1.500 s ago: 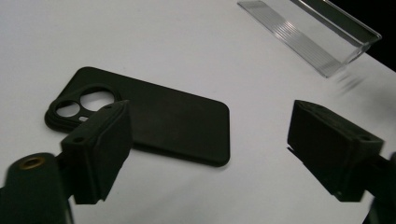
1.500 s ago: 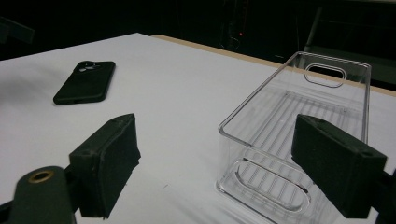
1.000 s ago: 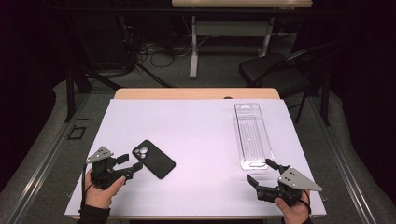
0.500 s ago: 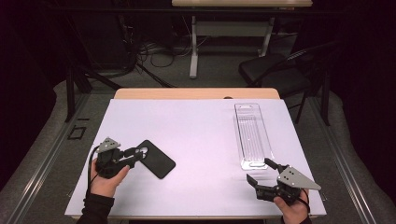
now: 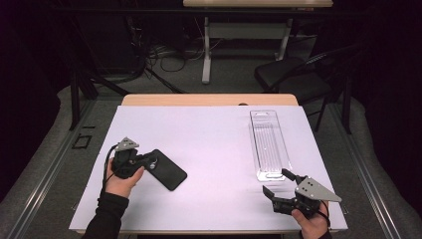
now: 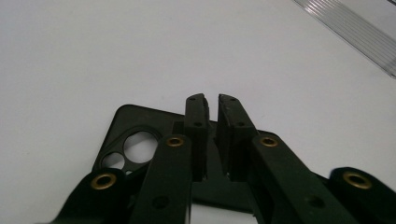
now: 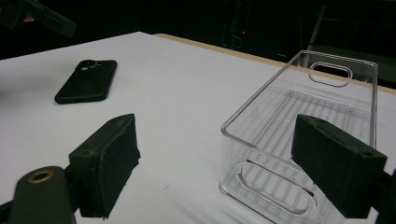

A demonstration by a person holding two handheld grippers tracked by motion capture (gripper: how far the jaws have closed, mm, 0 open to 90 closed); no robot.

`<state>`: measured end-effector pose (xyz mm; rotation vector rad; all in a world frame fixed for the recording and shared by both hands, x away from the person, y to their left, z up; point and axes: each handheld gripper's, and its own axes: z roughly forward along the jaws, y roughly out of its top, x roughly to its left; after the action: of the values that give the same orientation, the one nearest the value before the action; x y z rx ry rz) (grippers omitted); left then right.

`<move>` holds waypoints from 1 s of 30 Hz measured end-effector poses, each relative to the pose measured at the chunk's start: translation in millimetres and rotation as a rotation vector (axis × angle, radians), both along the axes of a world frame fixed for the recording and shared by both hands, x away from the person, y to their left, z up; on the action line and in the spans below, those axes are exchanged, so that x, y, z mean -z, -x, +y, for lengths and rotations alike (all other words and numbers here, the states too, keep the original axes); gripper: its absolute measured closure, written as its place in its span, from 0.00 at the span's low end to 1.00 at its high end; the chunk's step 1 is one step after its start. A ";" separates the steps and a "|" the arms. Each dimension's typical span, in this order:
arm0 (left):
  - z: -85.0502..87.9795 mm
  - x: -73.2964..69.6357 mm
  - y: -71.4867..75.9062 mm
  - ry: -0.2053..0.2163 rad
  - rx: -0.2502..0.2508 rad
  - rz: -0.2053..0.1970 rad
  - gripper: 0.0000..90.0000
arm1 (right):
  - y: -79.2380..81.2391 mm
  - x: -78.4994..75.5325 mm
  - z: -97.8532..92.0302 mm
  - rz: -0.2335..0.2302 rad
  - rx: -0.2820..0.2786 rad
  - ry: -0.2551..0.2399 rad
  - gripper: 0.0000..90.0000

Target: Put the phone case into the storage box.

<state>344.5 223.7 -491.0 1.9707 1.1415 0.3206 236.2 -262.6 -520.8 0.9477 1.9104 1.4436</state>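
Observation:
A black phone case (image 5: 169,172) lies back up on the white table at the left, camera holes toward my left hand. My left gripper (image 5: 151,160) reaches over that camera end. In the left gripper view the case (image 6: 140,119) lies under the left gripper (image 6: 212,100). Its jaws have just been closing and stand shut with only a thin slit and nothing between them. A long clear plastic tray (image 5: 268,142) lies at the right. My right gripper (image 5: 274,181) hovers open just before the tray's near end (image 7: 299,93), nothing between its jaws (image 7: 215,140).
The white sheet (image 5: 214,134) covers the table, with a wooden strip (image 5: 209,99) bare along its far edge. A dark chair (image 5: 293,79) and desk legs with cables (image 5: 204,55) stand beyond. In the right gripper view the case (image 7: 88,79) sits far left, under the left gripper (image 7: 46,18).
My left gripper has slid forward and to the right onto the case's camera end, and its jaws have gone from wide apart to shut. The right gripper has kept still.

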 end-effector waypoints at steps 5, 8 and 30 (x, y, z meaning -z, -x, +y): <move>-5.6 -3.2 -17.6 -0.013 0.022 0.019 1.00 | -0.3 0.4 0.0 0.004 0.000 -0.001 0.16; -7.3 -4.7 -23.4 -0.017 0.027 0.027 1.00 | -0.5 1.0 0.0 0.005 0.002 -0.006 0.16; -21.2 23.8 -86.6 -0.089 -0.018 0.109 1.00 | -1.8 3.0 0.0 0.014 -0.006 0.001 0.16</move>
<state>431.2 202.5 -514.7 2.0780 1.2342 0.2802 238.0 -262.6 -523.8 0.9545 1.9252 1.4437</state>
